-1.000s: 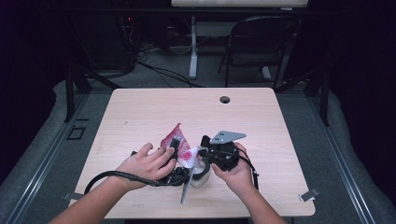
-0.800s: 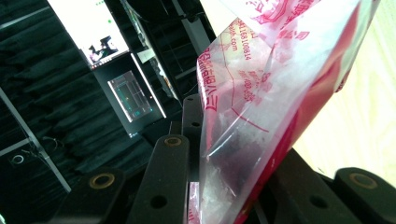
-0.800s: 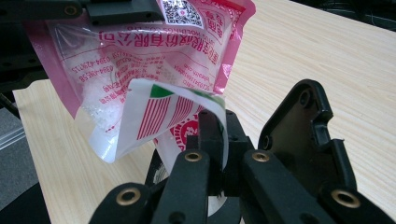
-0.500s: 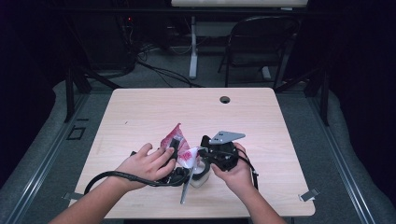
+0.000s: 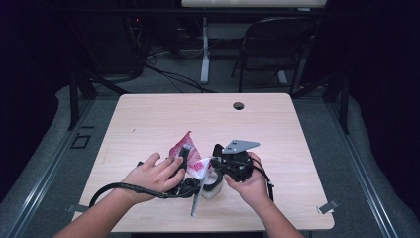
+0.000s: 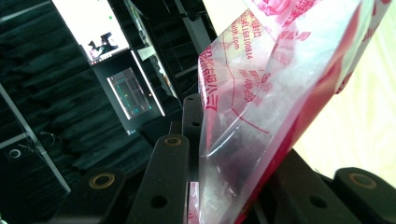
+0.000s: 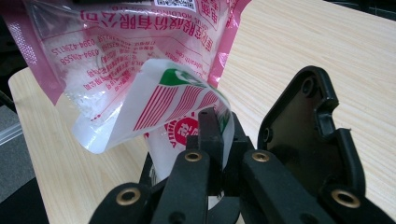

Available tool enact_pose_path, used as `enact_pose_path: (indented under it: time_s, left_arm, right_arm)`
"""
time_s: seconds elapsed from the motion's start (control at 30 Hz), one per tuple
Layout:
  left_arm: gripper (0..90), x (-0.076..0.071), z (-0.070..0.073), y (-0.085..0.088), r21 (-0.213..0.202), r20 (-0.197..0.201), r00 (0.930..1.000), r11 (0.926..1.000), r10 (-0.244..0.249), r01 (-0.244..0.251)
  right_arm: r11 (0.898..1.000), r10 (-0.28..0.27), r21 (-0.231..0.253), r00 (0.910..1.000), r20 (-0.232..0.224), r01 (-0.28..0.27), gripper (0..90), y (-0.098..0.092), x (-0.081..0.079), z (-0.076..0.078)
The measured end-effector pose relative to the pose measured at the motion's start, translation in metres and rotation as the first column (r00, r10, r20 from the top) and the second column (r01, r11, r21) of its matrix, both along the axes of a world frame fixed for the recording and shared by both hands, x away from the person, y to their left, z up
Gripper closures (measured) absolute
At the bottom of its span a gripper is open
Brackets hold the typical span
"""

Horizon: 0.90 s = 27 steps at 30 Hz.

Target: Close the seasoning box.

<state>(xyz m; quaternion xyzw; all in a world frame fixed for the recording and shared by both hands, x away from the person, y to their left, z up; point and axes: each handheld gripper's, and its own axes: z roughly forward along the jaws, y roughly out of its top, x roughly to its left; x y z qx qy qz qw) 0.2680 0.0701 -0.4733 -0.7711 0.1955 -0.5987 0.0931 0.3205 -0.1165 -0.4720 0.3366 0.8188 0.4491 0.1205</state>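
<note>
A pink and clear printed plastic bag (image 5: 187,148) with white grains inside is held up over the wooden table (image 5: 148,124) between both hands. My left gripper (image 5: 184,159) is shut on it; in the left gripper view the bag (image 6: 261,102) rises from between the black jaws of that gripper (image 6: 233,158). My right gripper (image 5: 217,166), with its grey plate (image 5: 240,145) on top, is shut on the bag's white lower flap. In the right gripper view the right gripper (image 7: 219,135) pinches that flap (image 7: 163,112), which has red stripes and green print.
A round cable hole (image 5: 238,105) sits near the table's far edge. A folding chair (image 5: 277,44) and cables stand on the floor behind the table. The left gripper's cable (image 5: 119,187) loops by the near edge. Bare table lies to the left, right and far side.
</note>
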Motion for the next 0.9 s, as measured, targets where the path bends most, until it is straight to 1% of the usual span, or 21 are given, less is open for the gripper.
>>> enact_pose_path:
  time_s: [0.07, 0.1, 0.13, 0.17, 0.2, 0.23, 0.27, 0.3, 0.33, 0.37, 0.4, 0.47, 0.5, 0.57, 0.6, 0.67, 0.77, 0.87, 0.9]
  left_arm:
    - [80.8, 0.0, 0.0, 0.001, -0.002, 0.005, 1.0, 1.0, -0.005, 0.005]
    - [80.9, 0.0, -0.002, 0.002, -0.023, -0.013, 0.9998, 0.9996, 0.013, -0.013]
    - [80.9, 0.0, -0.001, 0.002, -0.009, 0.002, 1.0, 1.0, 0.002, -0.002]
    - [80.9, 0.0, -0.001, 0.002, -0.016, 0.0, 1.0, 0.9999, 0.003, -0.003]
    - [80.8, 0.0, -0.002, 0.003, -0.02, -0.015, 0.9998, 0.9997, 0.016, -0.017]
    - [80.8, 0.0, -0.002, 0.004, -0.036, -0.018, 0.9997, 0.9992, 0.017, -0.018]
    - [80.7, 0.0, -0.001, 0.005, -0.033, -0.017, 0.9997, 0.9993, 0.017, -0.017]
    - [80.7, 0.0, -0.001, 0.005, -0.037, -0.022, 0.9994, 0.9989, 0.027, -0.028]
    - [80.6, 0.001, -0.001, 0.006, -0.044, -0.016, 0.9997, 0.9988, 0.02, -0.021]
    - [80.6, 0.001, -0.001, 0.007, -0.047, -0.02, 0.9996, 0.9987, 0.018, -0.019]
    - [80.7, 0.001, -0.001, 0.008, -0.064, -0.024, 0.9993, 0.9975, 0.028, -0.029]
    - [80.7, 0.001, -0.002, 0.009, -0.074, -0.043, 0.9984, 0.9964, 0.038, -0.041]
    - [80.6, 0.002, -0.002, 0.009, -0.079, -0.046, 0.9982, 0.9959, 0.039, -0.043]
    - [80.6, 0.002, -0.003, 0.011, -0.11, -0.056, 0.9977, 0.993, 0.039, -0.045]
    - [80.6, 0.002, -0.003, 0.011, -0.125, -0.066, 0.9968, 0.9909, 0.044, -0.052]
    - [80.6, 0.002, -0.004, 0.013, -0.153, -0.074, 0.9961, 0.9864, 0.048, -0.059]
    - [80.6, 0.002, -0.007, 0.017, -0.197, -0.091, 0.9945, 0.9778, 0.054, -0.071]
    - [80.6, 0.001, -0.009, 0.02, -0.227, -0.101, 0.9929, 0.9703, 0.063, -0.084]
    - [80.7, 0.001, -0.009, 0.021, -0.24, -0.105, 0.9923, 0.9668, 0.065, -0.089]
  right_arm:
    - [1.0, 0.001, 0.002, 1.0, 0.0, -0.001, 90.0, 0.0, 0.0, 0.0]
    - [1.0, 0.001, 0.001, 1.0, 0.001, -0.001, 90.0, 0.0, 0.0, 0.001]
    - [1.0, 0.002, 0.001, 1.0, 0.002, -0.002, 90.0, 0.0, 0.0, 0.001]
    - [1.0, 0.004, 0.004, 1.0, 0.001, -0.004, 90.0, 0.0, 0.0, 0.001]
    - [1.0, 0.004, 0.001, 1.0, 0.002, -0.004, 90.0, 0.001, -0.001, 0.0]
    - [1.0, 0.005, 0.005, 1.0, 0.002, -0.005, 90.0, 0.001, -0.001, 0.0]
    - [1.0, 0.004, 0.003, 1.0, 0.003, -0.004, 90.0, 0.001, -0.001, 0.001]
    - [1.0, 0.003, 0.005, 1.0, 0.005, -0.003, 90.0, 0.001, -0.001, 0.001]
    - [1.0, 0.003, 0.008, 1.0, 0.007, -0.003, 90.0, 0.001, -0.001, 0.001]
    - [1.0, 0.007, 0.007, 0.9999, 0.008, -0.007, 90.0, 0.001, -0.001, 0.002]
    - [1.0, 0.007, 0.008, 0.9999, 0.011, -0.007, 90.0, 0.0, -0.001, 0.003]
    - [1.0, 0.006, 0.01, 0.9999, 0.015, -0.006, 90.0, 0.0, -0.002, 0.003]
    - [1.0, 0.007, 0.01, 0.9999, 0.015, -0.007, 90.0, 0.0, -0.002, 0.004]
    - [1.0, 0.006, 0.009, 0.9998, 0.016, -0.006, 90.0, 0.001, -0.002, 0.003]
    - [1.0, 0.008, 0.009, 0.9998, 0.016, -0.008, 90.0, 0.001, -0.001, 0.003]
    - [1.0, 0.006, 0.01, 0.9998, 0.017, -0.006, 90.0, 0.001, -0.001, 0.004]
    - [1.0, 0.004, 0.023, 0.9998, 0.018, -0.004, 90.0, 0.0, -0.002, 0.004]
    - [1.0, 0.008, 0.015, 0.9998, 0.021, -0.008, 90.0, 0.001, -0.003, 0.005]
    - [1.0, 0.012, 0.013, 0.9997, 0.021, -0.012, 90.0, 0.001, -0.003, 0.005]
